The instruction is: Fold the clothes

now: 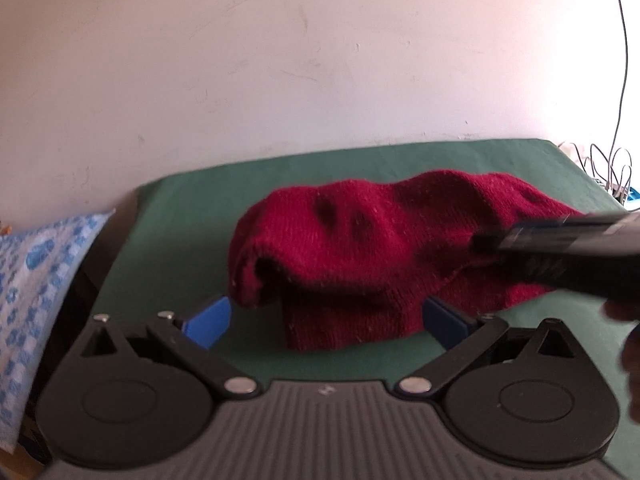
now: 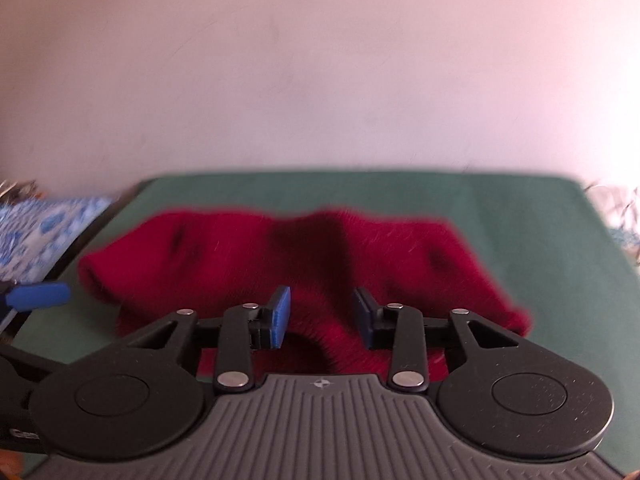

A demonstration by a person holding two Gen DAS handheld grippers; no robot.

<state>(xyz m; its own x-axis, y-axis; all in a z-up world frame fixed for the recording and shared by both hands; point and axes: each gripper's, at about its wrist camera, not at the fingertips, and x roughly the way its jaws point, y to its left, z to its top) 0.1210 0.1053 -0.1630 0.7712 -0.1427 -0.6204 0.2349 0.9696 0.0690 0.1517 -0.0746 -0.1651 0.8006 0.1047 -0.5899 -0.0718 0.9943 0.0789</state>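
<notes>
Patterned cloth (image 1: 36, 280): off the mat's left edge.
Your left gripper (image 1: 326, 322): jaws spread wide, sweater's near fold between them, pads not pressing.
Sweater (image 1: 360, 256): red knit, bunched mid green mat (image 1: 180, 220).
Your right gripper (image 2: 321, 316): jaws partly apart over the sweater's near edge; grip cannot be told.

The dark red knit sweater (image 1: 360, 248) is lying bunched up and rumpled on the green surface, sitting right in front of the left tongs and spreading out under and past the right ones.
</notes>
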